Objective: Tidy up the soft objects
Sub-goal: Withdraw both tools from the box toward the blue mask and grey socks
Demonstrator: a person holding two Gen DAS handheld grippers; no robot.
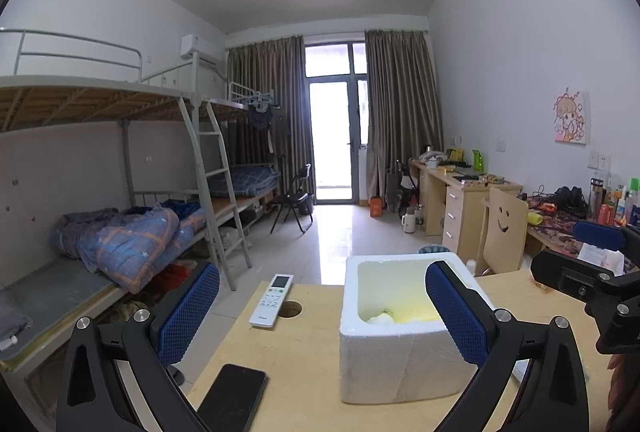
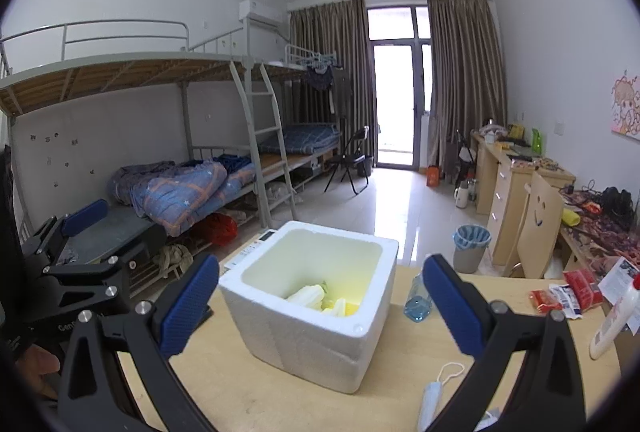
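Note:
A white foam box [image 1: 384, 360] [image 2: 312, 348] stands on the wooden table. Pale soft objects [image 2: 310, 296] lie at its bottom; in the left wrist view only a small white lump [image 1: 380, 319] shows. My left gripper [image 1: 322, 310] is open and empty, held above the table just left of the box. My right gripper [image 2: 320, 306] is open and empty, its fingers spread either side of the box from above. A rolled face mask [image 2: 432, 398] lies on the table at the front right.
A remote control [image 1: 272, 299] and a black phone [image 1: 234, 398] lie left of the box. A clear water bottle [image 2: 418, 298] lies right of it. Red snack packets [image 2: 568, 294] and a white bottle [image 2: 612, 320] sit at the table's right edge.

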